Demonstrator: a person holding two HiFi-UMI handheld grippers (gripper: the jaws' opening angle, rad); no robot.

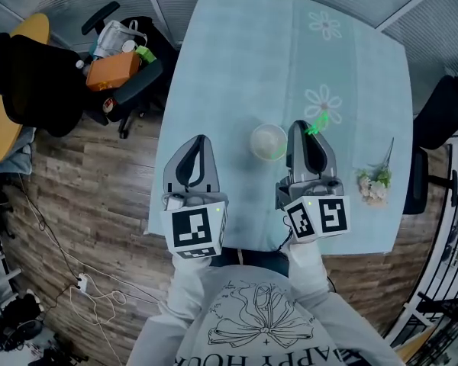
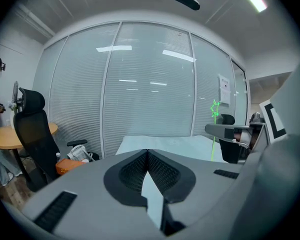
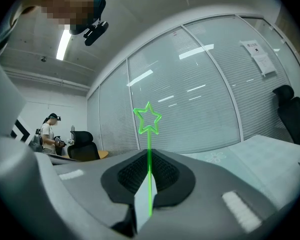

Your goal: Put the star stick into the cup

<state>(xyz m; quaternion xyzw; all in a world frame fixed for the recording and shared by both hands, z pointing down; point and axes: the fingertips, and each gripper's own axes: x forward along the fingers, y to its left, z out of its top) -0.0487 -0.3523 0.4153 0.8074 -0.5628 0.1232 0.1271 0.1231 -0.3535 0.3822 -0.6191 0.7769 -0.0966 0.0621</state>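
Clamped between the jaws of the right gripper (image 1: 304, 132): green star stick (image 3: 149, 149), thin shaft pinched along their seam. Long axis in line with the jaws, star end out past the tips, pointing away from the person. Just left of those jaws, standing on the worktop (image 1: 244, 59): pale cup (image 1: 269, 142), mouth up. Further left, left gripper (image 2: 148, 154), jaws together at the tips, nothing between them. Right of the right jaws, small flower sprig (image 1: 375, 181). Pale blue cloth with daisy print over the worktop. Ahead of both jaws, glass wall with blinds (image 2: 150, 84). Wood floor (image 1: 84, 204), black office chair (image 1: 113, 71) left of the left jaws.
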